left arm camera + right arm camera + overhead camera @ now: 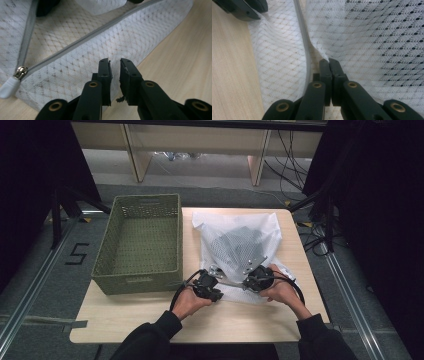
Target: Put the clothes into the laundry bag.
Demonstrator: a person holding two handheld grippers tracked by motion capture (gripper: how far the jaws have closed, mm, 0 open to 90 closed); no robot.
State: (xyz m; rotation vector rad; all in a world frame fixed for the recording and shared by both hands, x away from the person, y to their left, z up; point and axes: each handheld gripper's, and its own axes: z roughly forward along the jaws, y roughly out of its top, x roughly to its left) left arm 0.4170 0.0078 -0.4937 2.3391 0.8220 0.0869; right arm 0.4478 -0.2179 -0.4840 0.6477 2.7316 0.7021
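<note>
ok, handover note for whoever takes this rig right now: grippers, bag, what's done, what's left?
Left gripper: slightly open over the mesh laundry bag near edge, gripping nothing.
Right gripper: shut on the bag's upper layer beside the zipper.
Bag lies on the table, zipper open, pull at one end, dark garment inside.
Green basket sits left, empty.
Left: probably closing the zipper.

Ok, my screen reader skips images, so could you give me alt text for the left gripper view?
Two black fingers of the left gripper, slightly parted, straddle the edge of a white mesh laundry bag on a wooden table. The bag's grey zipper lies unzipped.
</note>
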